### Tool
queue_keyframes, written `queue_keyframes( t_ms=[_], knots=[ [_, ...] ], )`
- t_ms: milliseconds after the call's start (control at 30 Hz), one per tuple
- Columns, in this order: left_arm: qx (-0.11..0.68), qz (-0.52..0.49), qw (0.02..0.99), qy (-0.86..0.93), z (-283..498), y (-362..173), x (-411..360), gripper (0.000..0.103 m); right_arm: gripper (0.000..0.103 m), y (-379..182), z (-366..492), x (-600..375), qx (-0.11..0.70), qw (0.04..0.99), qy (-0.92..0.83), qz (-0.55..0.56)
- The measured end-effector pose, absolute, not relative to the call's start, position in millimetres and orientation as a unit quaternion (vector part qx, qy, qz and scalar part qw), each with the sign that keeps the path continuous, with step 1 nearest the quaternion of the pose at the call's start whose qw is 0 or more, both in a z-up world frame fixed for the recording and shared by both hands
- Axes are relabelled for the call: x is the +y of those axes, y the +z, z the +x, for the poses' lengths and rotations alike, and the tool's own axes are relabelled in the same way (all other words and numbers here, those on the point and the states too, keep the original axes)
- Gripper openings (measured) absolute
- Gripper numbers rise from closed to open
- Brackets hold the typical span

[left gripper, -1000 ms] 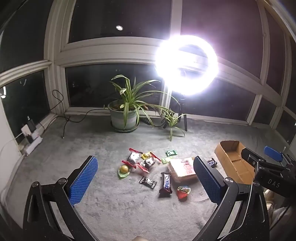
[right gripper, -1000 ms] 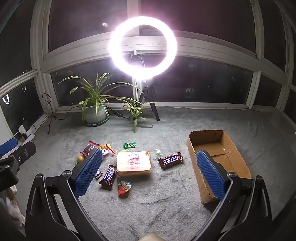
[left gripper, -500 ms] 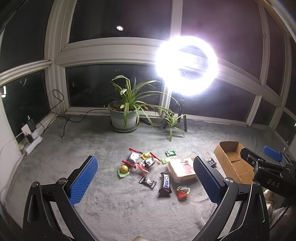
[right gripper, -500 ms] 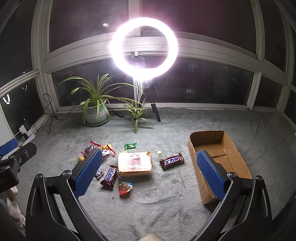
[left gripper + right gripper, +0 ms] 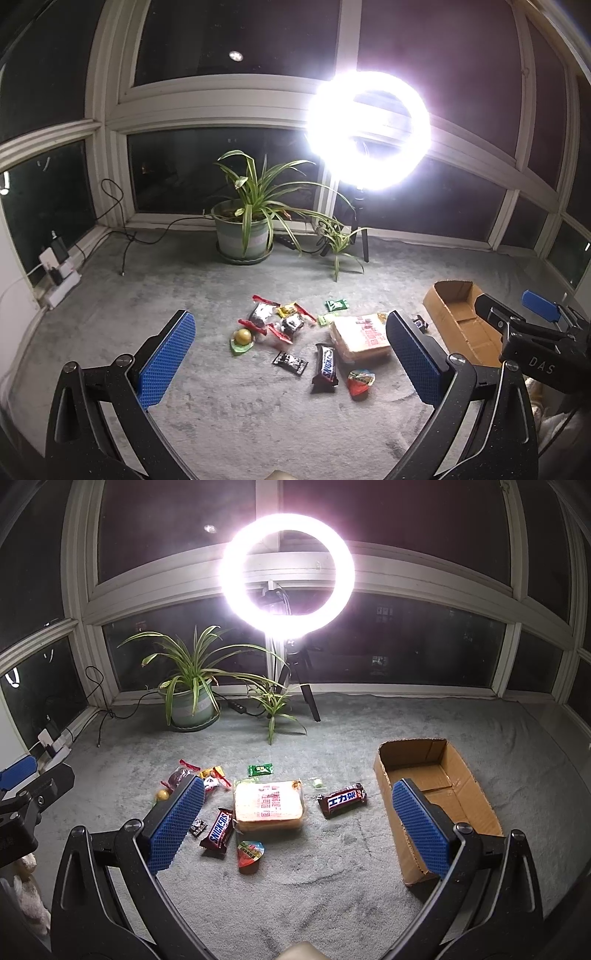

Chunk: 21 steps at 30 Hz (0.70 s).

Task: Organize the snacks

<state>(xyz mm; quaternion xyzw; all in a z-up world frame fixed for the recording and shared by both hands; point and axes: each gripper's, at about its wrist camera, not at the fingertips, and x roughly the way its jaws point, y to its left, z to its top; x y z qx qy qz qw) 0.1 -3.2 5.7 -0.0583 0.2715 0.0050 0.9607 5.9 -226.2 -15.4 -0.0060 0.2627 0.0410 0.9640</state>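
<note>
Several snacks lie on the grey carpet: a bagged bread loaf [image 5: 269, 805] [image 5: 360, 338], a Snickers bar [image 5: 218, 829] [image 5: 325, 367], a second brown chocolate bar [image 5: 342, 800], a red jelly cup [image 5: 250, 854] [image 5: 360, 380], a green packet [image 5: 260, 769] [image 5: 337, 304] and a pile of small wrapped sweets [image 5: 275, 321]. An open cardboard box [image 5: 436, 794] [image 5: 461, 325] lies to their right. My left gripper [image 5: 291, 362] and right gripper [image 5: 297, 825] are both open and empty, held above the carpet short of the snacks.
A potted spider plant [image 5: 192, 701] and a smaller plant [image 5: 273, 705] stand by the window. A ring light on a tripod [image 5: 288, 568] shines behind them. Cables and a power strip [image 5: 61, 277] lie at the far left.
Both views have shifted only slightly; the snacks sit a touch lower and closer in frame. Both grippers stay open and nothing on the carpet has moved.
</note>
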Motion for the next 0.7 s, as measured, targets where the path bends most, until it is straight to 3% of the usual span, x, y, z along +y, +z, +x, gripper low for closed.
queue_keyframes(
  t_ms=[700],
  knots=[
    [0.272,-0.063,0.96,0.001,0.7,4.5,-3.6,0.102,0.103,-13.9,9.2,-219.8,0.265,0.963,0.041,-0.006]
  ],
)
